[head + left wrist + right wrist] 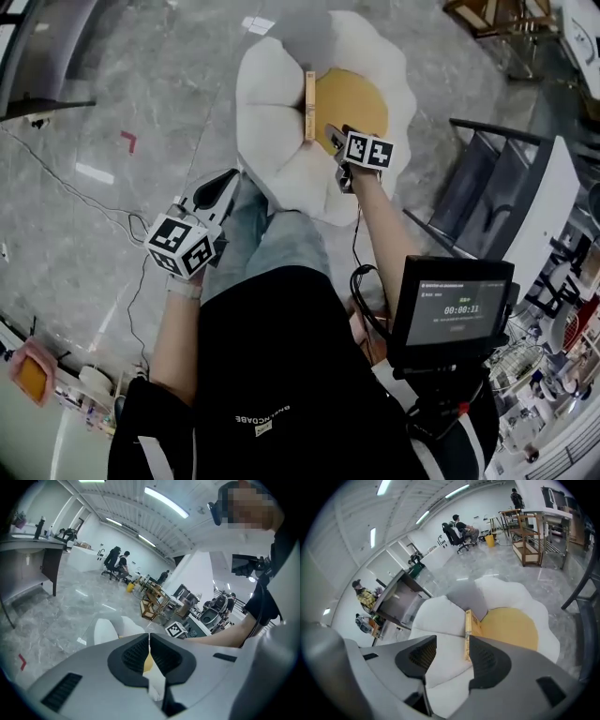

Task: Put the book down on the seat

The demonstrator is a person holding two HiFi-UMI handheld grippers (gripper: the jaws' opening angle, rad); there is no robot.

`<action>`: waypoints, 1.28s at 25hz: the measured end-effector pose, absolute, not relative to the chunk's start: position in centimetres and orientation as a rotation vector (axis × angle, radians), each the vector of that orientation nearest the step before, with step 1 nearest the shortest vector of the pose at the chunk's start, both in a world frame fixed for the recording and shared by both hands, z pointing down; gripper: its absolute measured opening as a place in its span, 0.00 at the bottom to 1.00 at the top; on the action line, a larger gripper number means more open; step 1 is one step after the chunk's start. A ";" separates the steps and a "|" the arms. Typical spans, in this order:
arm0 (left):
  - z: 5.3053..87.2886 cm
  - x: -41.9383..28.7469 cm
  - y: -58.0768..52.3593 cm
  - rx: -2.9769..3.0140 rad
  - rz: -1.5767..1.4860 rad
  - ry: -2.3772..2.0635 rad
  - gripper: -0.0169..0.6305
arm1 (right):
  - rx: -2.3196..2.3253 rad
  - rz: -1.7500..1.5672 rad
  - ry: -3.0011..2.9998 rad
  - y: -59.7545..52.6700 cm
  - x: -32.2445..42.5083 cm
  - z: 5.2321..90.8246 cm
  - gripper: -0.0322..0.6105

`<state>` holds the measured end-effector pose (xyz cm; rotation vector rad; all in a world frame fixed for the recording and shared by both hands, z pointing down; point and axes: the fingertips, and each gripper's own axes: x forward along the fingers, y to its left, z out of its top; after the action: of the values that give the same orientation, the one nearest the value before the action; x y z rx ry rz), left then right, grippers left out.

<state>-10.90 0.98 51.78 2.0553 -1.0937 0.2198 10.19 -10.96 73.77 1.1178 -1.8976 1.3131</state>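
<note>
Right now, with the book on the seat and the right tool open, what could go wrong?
1. The book stands on its edge on the soft seat rather than lying flat, so it may tip over.
2. The right tool is open, with the book close beside one jaw. Pulling away at an angle could clip the book and knock it over.

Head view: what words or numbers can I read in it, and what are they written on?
"00:00:11" on the small black screen; the tinier lines above and below it are too small to read.
White print on the person's black shirt: upside down, too blurred to read.
Print on the thin tan book, along its spine: too small to read.
The black-and-white square markers: patterns only, no words.
</note>
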 end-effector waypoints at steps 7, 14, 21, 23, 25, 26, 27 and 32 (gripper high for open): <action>48.4 -8.1 -1.0 2.144 0.231 -1.012 0.05 | 1.120 1.442 -2.028 -10.1 9.2 65.5 0.39; 41.5 -5.5 -3.5 2.265 0.242 -0.890 0.05 | 1.240 1.622 -2.168 -9.5 9.6 53.5 0.39; 41.0 -2.9 -7.3 2.349 0.271 -0.747 0.05 | 1.369 1.650 -2.257 -11.4 11.1 48.9 0.39; 40.6 -2.4 -8.3 2.366 0.275 -0.709 0.05 | 1.399 1.638 -2.294 -12.0 11.2 47.2 0.39; 39.0 -2.1 -8.5 2.385 0.286 -0.671 0.05 | 1.431 1.617 -2.336 -11.7 11.0 44.2 0.39; 38.0 -1.8 -8.4 2.399 0.294 -0.653 0.05 | 1.449 1.605 -2.360 -11.2 11.1 42.5 0.39; 37.0 -1.3 -8.1 2.414 0.300 -0.635 0.05 | 1.466 1.592 -2.385 -10.7 11.3 40.9 0.39; 34.4 1.1 -7.3 2.454 0.300 -0.584 0.05 | 1.528 1.584 -2.477 -8.3 12.9 36.4 0.37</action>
<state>1.10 -7.31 34.40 2.4537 -0.5842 0.3004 12.90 -8.25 36.37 1.5284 -2.4766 1.5841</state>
